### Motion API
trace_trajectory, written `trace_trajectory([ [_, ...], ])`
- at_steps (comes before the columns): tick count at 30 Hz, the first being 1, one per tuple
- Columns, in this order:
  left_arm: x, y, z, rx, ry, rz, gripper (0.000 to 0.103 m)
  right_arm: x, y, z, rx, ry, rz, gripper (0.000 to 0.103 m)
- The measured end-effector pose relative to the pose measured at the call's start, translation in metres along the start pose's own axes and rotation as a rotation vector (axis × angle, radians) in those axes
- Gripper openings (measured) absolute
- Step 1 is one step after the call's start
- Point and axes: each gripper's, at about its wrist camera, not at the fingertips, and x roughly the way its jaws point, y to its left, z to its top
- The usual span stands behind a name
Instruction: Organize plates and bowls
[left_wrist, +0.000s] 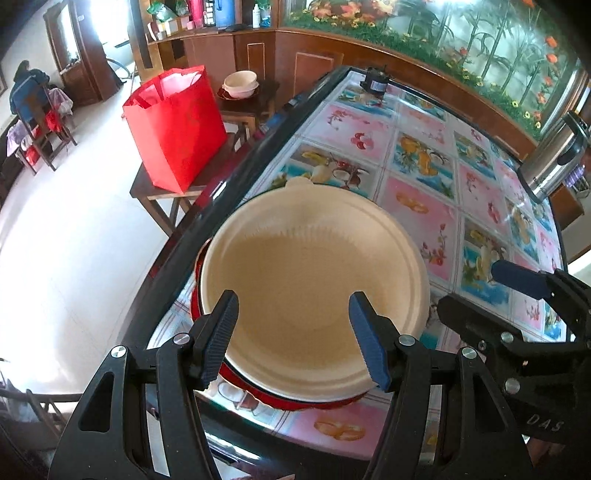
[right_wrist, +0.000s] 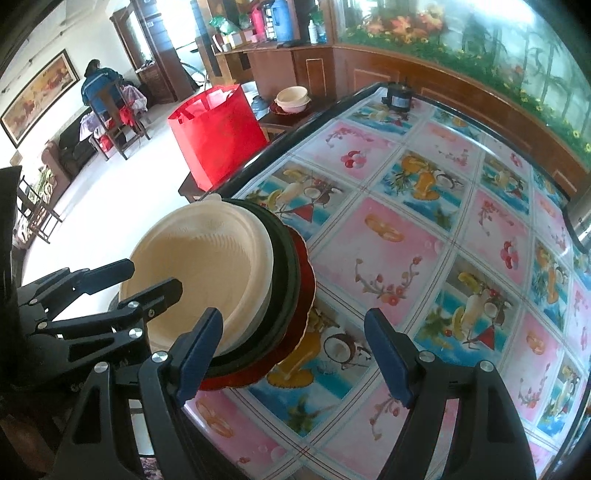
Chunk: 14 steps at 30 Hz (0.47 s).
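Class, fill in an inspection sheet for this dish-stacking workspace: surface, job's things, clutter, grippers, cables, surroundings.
Surface: table with a glossy fruit-print cover, dark rim.
Job's things: cream bowl tops a stack near the table's edge, on a dark bowl over a red plate.
Clutter: small black device at the far end; steel flask to the right.
Grippers: left gripper open over the cream bowl; right gripper open beside the stack, holding nothing.
Cables: nothing seen.
Surroundings: red bag on a stool, more bowls behind, seated person far off.

floor (left_wrist: 66, 258): pale, glossy | wall panelling (left_wrist: 314, 55): brown wood | daylight bright
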Motion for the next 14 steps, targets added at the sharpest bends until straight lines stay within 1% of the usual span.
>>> trace_trajectory([
  [3,0.0007,-0.0031,-0.0015,0.013,0.004,0.014,0.063,0.0013,-0.0014,-0.0008,0.002,0.006,0.003,0.079],
  [10,-0.0044,-0.0066,-0.0028,0.041,-0.024,0.040,0.063,-0.0004,-0.0021,-0.0018,0.001,0.001,0.008,0.079],
  [14,-0.0050,-0.0074,-0.0025,0.039,-0.017,0.029,0.063,-0.0011,-0.0022,-0.0019,0.004,0.000,0.008,0.079],
])
